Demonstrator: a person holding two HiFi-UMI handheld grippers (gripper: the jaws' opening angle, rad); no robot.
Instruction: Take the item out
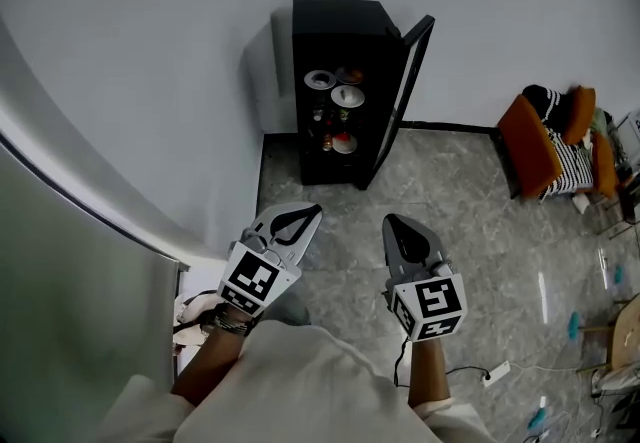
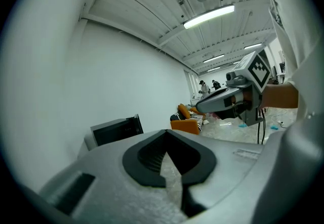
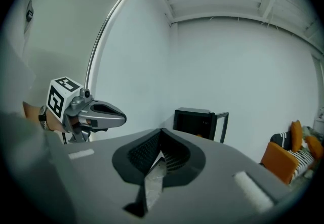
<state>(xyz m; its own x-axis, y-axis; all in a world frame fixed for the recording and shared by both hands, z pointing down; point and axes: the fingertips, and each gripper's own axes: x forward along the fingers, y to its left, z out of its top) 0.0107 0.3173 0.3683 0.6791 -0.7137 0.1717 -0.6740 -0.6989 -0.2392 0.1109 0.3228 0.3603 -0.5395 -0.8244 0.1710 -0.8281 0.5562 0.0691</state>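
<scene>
The head camera is looking steeply down over the left gripper [image 1: 312, 213] and right gripper [image 1: 390, 222] onto the floor [image 1: 450, 201]. Each gripper camera is facing forward along its own jaws toward the distant black cabinet [image 1: 335, 91]. All three views are sharing that cabinet and the orange chair [image 1: 528, 149]; each gripper view is catching the other gripper.

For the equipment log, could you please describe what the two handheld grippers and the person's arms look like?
The left gripper and right gripper are silver-grey and beak-shaped, with ribbed black fingers. Each carries a white cube with black square markers. A black cable hangs from the right gripper. The person wears a cream top and a dark left wristband.
</scene>
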